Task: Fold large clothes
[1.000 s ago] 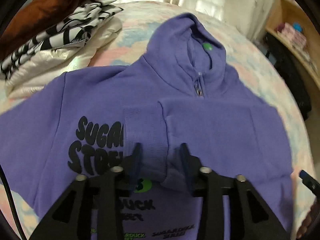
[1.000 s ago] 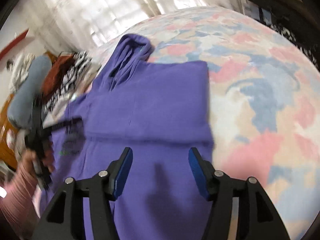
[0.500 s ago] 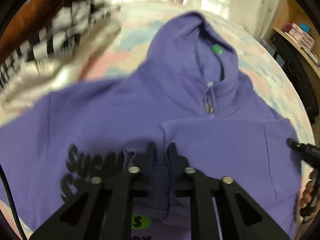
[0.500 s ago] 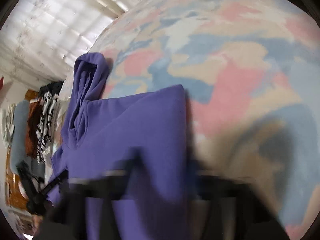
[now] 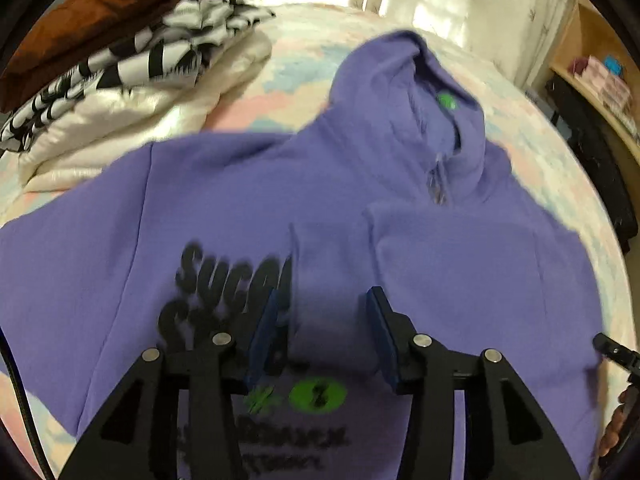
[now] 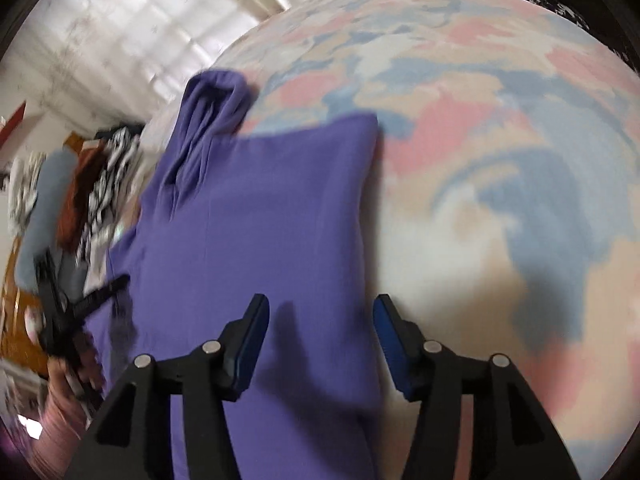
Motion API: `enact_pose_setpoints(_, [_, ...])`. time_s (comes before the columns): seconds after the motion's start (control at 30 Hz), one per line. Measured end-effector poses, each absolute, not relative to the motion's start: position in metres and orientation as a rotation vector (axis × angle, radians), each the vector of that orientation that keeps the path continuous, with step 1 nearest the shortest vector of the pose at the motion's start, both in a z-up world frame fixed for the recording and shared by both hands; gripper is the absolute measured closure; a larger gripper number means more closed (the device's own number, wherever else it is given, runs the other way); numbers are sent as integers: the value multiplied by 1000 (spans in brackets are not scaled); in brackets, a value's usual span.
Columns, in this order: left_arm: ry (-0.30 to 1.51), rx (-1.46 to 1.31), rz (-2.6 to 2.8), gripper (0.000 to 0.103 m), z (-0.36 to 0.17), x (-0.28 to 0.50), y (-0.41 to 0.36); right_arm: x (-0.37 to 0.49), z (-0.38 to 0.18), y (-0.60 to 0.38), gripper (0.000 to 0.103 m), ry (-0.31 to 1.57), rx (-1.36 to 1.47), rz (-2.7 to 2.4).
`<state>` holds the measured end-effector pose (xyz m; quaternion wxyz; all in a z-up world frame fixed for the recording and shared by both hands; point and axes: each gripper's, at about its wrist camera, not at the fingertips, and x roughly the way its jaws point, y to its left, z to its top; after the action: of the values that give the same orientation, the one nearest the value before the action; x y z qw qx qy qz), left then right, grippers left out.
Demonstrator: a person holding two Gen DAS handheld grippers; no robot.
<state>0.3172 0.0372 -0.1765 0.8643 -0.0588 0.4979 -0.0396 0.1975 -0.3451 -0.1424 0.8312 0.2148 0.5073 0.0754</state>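
Note:
A purple hoodie (image 5: 224, 216) lies front up on the bed, its black lettering and green dot showing. One sleeve is folded across the chest, and its cuff (image 5: 332, 264) lies flat between the fingers of my left gripper (image 5: 325, 300). Those jaws are opening, and the pads stand clear of the cuff. My right gripper (image 6: 320, 304) hovers over the hoodie's folded side edge (image 6: 360, 240), its jaws also opening with the cloth below them and not pinched. The left gripper (image 6: 80, 304) shows in the right wrist view, held by a hand.
A stack of folded clothes (image 5: 120, 60), brown, black-and-white and cream, sits at the far left of the bed. The pastel patchwork bedspread (image 6: 500, 160) stretches bare to the hoodie's right. A wooden shelf (image 5: 600, 76) and dark furniture stand beyond the bed's right side.
Both grippers closed half a second ago, the left one on the folded sleeve's cuff, and both have opened again. The cuff now lies loose on the chest. The right gripper has shifted over the hoodie's edge.

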Motion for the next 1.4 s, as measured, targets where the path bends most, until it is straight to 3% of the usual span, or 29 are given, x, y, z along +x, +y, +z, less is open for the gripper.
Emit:
enact_pose_setpoints(0.03, [1041,-83,-61,73,-182,315,37,188,-146,-344,50,1077,423,151])
enact_pose_setpoints(0.07, [1030,-61,-47,76,-185,313,37,182,-150,-342,67,1077,383,129])
enact_pose_setpoints(0.1, [1022,-61,-43,77,-185,309,38,180,-155,-342,68,1088,380,120])
enact_pose_setpoints(0.23, [1010,-72,-7,76,-161,291,40,175,-141,-341,67,1100,404,54])
enact_pose_setpoints(0.37, [899,-33,-28,63,-129,270,32,166,-98,-313,63,1019,258,31])
enact_pose_setpoints(0.47, [913,-39,-76,63,-125,282,11,183,-81,-288,61,972,270,110])
enact_pose_setpoints(0.77, [1015,11,-5,63,-184,316,-16,251,-143,-257,62,1060,187,-4])
enact_pose_setpoints(0.8, [1001,9,-13,63,-183,314,-15,249,-147,-264,69,1057,182,-24])
enact_pose_setpoints(0.9, [1004,19,-12,62,-176,302,-10,231,-147,-293,70,1019,284,43])
enact_pose_setpoints(1.13, [971,-3,-56,61,-135,247,-4,179,-113,-270,63,1026,286,76])
enact_pose_setpoints(1.2, [952,-5,-63,54,-122,226,-1,167,-106,-254,63,1019,290,98])
enact_pose_setpoints(1.4, [891,1,-29,47,-91,154,16,125,-90,-204,57,995,340,183])
